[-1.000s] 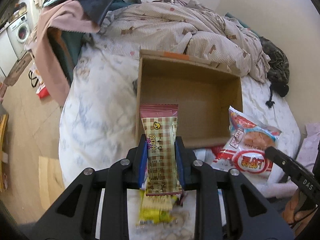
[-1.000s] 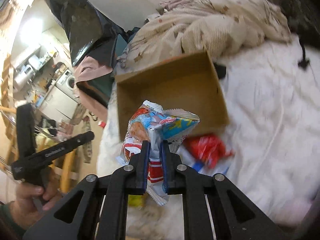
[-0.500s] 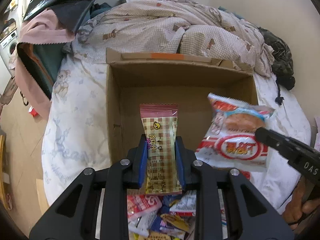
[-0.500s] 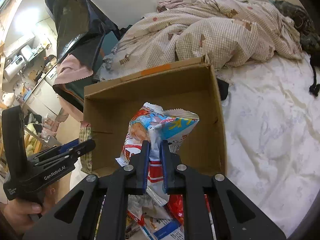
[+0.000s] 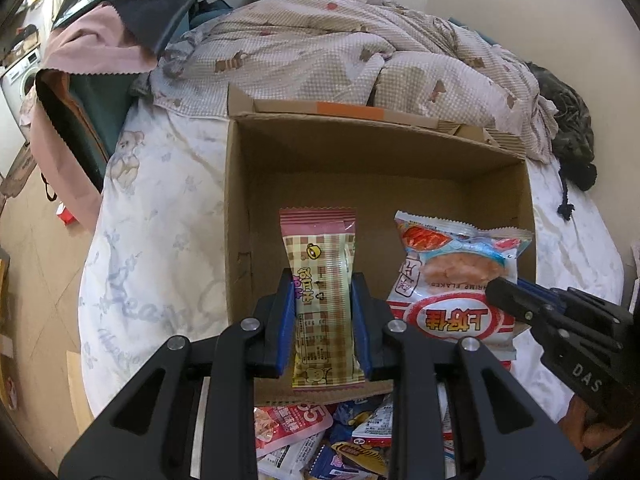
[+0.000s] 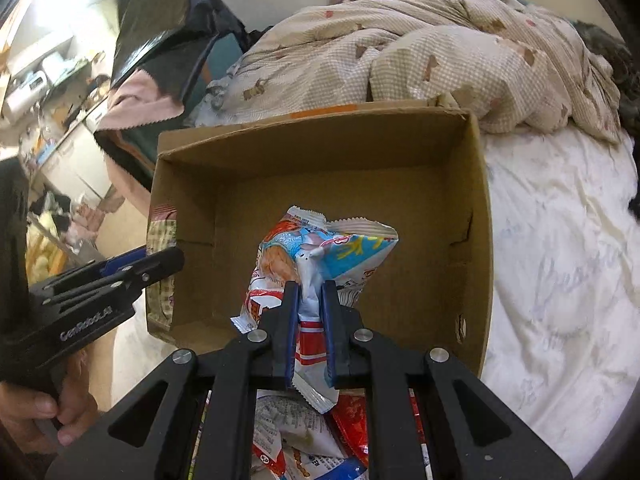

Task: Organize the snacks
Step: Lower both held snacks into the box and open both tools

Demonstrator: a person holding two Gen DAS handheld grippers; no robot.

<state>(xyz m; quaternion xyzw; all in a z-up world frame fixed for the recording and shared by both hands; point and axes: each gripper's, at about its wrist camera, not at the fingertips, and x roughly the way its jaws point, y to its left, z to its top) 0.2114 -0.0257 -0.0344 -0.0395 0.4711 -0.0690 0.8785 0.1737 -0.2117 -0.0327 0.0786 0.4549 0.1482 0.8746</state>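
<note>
Snacks poised over the open box

Checked wafer packet (image 5: 323, 300) is standing upright in our left gripper (image 5: 323, 320), its long axis running along the fingers, top seal up, and the jaws are clenching on its lower half. Beside it, toward the right, the shrimp flakes bag (image 6: 320, 264) is hanging crumpled in our right gripper (image 6: 310, 332), whose jaws are pinching tight on the bag's middle fold. Both packets are sitting over the near edge of the cardboard box (image 5: 240, 208), which is lying open and bare inside on the bed (image 5: 160, 216), just ahead of and below both pairs of jaws. We are pointing both grippers steeply down into the box, side by side, the left one near the left wall, the right one closer to the middle. We judge the coming move as a short drop and release, and neither hand is clearly nearer. Below our grippers, a loose snack pile (image 5: 340, 440) is waiting on the bed against the box's near wall. A rumpled checked duvet (image 5: 320, 52) is bunching up beyond the box's far wall.
</note>
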